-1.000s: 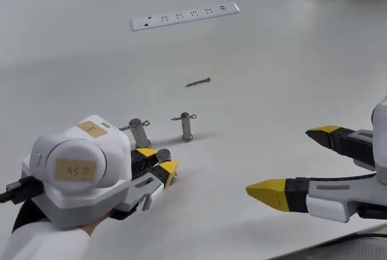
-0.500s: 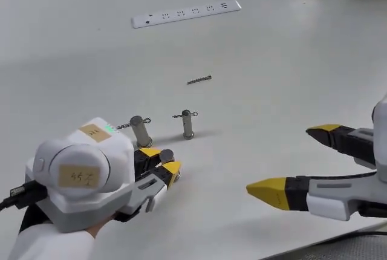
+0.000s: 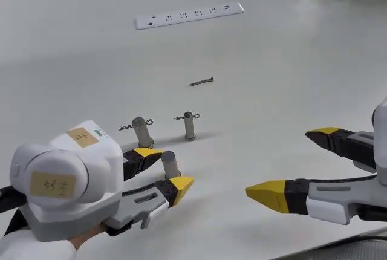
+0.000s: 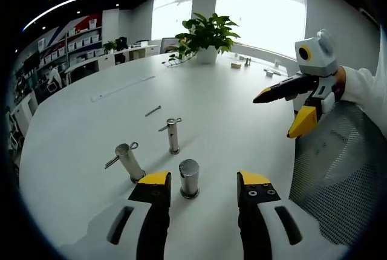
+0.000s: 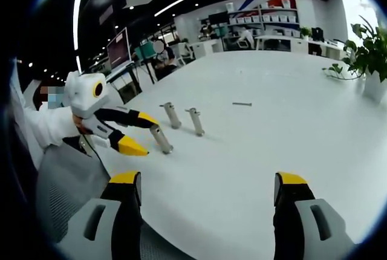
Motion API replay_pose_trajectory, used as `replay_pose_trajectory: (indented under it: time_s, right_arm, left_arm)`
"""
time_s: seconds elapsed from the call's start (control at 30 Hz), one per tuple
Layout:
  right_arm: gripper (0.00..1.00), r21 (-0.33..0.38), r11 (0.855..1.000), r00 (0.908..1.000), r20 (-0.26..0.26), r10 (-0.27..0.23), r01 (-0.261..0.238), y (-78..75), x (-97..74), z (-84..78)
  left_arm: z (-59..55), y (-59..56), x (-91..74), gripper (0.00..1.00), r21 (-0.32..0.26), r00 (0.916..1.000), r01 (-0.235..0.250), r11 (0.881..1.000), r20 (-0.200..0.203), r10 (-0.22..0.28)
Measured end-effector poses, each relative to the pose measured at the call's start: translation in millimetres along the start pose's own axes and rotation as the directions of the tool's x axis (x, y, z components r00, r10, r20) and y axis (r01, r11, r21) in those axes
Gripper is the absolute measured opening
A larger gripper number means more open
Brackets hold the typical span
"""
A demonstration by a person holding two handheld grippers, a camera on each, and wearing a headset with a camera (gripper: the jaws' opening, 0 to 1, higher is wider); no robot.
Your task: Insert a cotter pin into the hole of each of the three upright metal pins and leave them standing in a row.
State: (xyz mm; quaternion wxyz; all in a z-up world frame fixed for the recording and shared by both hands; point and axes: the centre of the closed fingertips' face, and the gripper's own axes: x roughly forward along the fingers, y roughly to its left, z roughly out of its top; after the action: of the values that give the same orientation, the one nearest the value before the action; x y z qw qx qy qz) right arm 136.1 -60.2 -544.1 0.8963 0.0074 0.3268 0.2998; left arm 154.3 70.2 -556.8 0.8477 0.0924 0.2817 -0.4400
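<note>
I hold the left gripper [image 3: 163, 167] low over the counter [image 3: 272, 60], fingers apart on either side of the bare pin [image 3: 170, 164], which stands upright between them; I cannot confirm any contact. I judge this straddle is meant to guard the pin for fitting. The left fitted pin [image 3: 143, 131] and right fitted pin [image 3: 189, 126] stand just beyond, each cottered through its top. The loose cotter pin [image 3: 201, 81] lies farther off. The right gripper [image 3: 289, 162] hovers well apart, fingers wide, free to fetch it.
</note>
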Motion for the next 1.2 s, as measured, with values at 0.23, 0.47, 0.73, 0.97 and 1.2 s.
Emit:
replay_pose_trajectory:
  time_s: [0.23,0.47,0.73,0.97,1.2]
  right_arm:
    - [0.89,-0.013,1.000,0.9999,-0.013,0.003,-0.003,0.4,1.3,-0.2]
    - [0.89,-0.027,1.000,0.9997,-0.025,0.000,0.000,-0.9,1.4,-0.5]
    - [0.88,-0.055,0.998,0.9983,-0.059,0.000,-0.003,-1.0,2.5,-4.0]
    - [0.88,-0.081,0.996,0.9977,-0.055,0.040,-0.045,-1.4,3.9,13.3]
    - [0.87,-0.203,0.976,0.9916,-0.118,0.053,-0.077,-11.4,8.3,28.1]
  left_arm:
    - [-17.6,-1.0,-9.4,0.55,-0.016,0.9988,0.029,0.999,-0.039,-0.029]
    - [-23.6,1.6,-17.7,0.84,-0.043,0.9987,0.021,0.999,-0.046,-0.023]
    - [-28.0,1.1,-26.1,0.96,-0.084,0.9986,0.030,0.996,-0.041,-0.033]
    - [-25.4,-4.2,-29.5,0.99,-0.104,0.9990,0.042,0.994,-0.012,-0.043]
    - [-28.5,-4.5,-32.4,0.99,-0.132,0.9991,0.038,0.991,-0.012,-0.040]
